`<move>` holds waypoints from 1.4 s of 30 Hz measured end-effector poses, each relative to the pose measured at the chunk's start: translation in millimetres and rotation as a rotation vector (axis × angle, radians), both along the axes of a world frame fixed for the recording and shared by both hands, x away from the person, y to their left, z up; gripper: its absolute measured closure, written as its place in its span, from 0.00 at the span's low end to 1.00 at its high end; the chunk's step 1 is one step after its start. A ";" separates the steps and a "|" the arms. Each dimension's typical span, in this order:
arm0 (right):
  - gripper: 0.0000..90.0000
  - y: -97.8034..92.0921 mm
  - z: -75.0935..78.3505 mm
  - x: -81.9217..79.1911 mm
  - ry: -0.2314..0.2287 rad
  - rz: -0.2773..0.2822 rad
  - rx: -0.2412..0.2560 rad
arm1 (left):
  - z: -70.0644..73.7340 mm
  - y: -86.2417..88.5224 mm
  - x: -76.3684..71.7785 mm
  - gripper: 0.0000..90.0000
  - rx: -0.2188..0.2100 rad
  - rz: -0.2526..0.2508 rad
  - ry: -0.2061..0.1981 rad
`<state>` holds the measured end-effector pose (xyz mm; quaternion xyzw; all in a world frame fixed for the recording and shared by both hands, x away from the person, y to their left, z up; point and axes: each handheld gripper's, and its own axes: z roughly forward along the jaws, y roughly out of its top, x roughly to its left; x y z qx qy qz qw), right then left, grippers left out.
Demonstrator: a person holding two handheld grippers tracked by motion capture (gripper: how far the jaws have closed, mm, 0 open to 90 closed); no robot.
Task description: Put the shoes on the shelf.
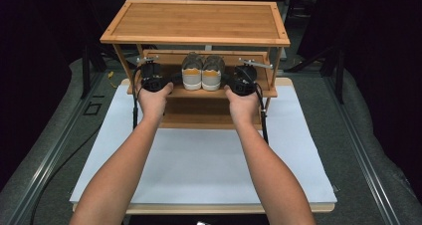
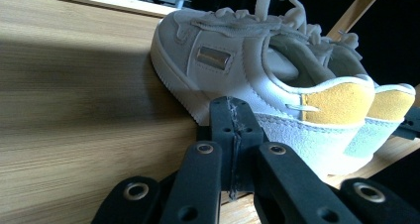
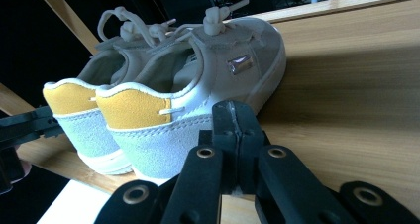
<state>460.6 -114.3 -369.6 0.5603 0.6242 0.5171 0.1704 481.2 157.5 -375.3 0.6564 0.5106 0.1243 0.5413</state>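
Shoes flanked on the middle shelf

Pair of shoes (image 1: 202,73) parked side by side on the middle shelf (image 1: 199,92) of a bamboo rack (image 1: 195,21), yellow heel patches turned toward the person, toes pointing to the back. Probably set heels-out so the pair can be reached and lined up from the front edge. Rack itself stood on a white mat (image 1: 199,160) over the desk (image 1: 224,208), close enough for both forearms to reach the shelf without stretching.

Left tongs (image 1: 152,80) held just left of the pair, right tongs (image 1: 244,80) just right of it, one on each side, likely to nudge or square the pair from both flanks at once. Seen along the left tongs (image 2: 233,135): jaws pressed together, nothing between them, tip close against the sole of the nearer shoe (image 2: 257,80), contact hard to confirm. Seen along the right tongs (image 3: 234,135): jaws likewise clenched and empty, tip near the sole of the other shoe (image 3: 198,95), right beside the heel; touching or a hair apart, cannot tell. Opposite tongs visible as a dark bar beyond the far heel in each gripper view.
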 end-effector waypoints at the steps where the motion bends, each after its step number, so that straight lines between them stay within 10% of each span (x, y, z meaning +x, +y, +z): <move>1: 1.00 0.9 -0.7 1.7 -0.016 -0.003 0.008 | -0.1 -0.5 0.5 1.00 0.003 0.001 -0.002; 21: 1.00 2.4 -3.8 10.8 -0.017 -0.025 -0.002 | -1.1 -2.6 8.8 1.00 0.016 0.012 0.008; 42: 0.98 1.4 0.5 -9.3 -0.043 0.020 -0.024 | 7.2 4.8 -14.7 1.00 0.011 -0.050 -0.033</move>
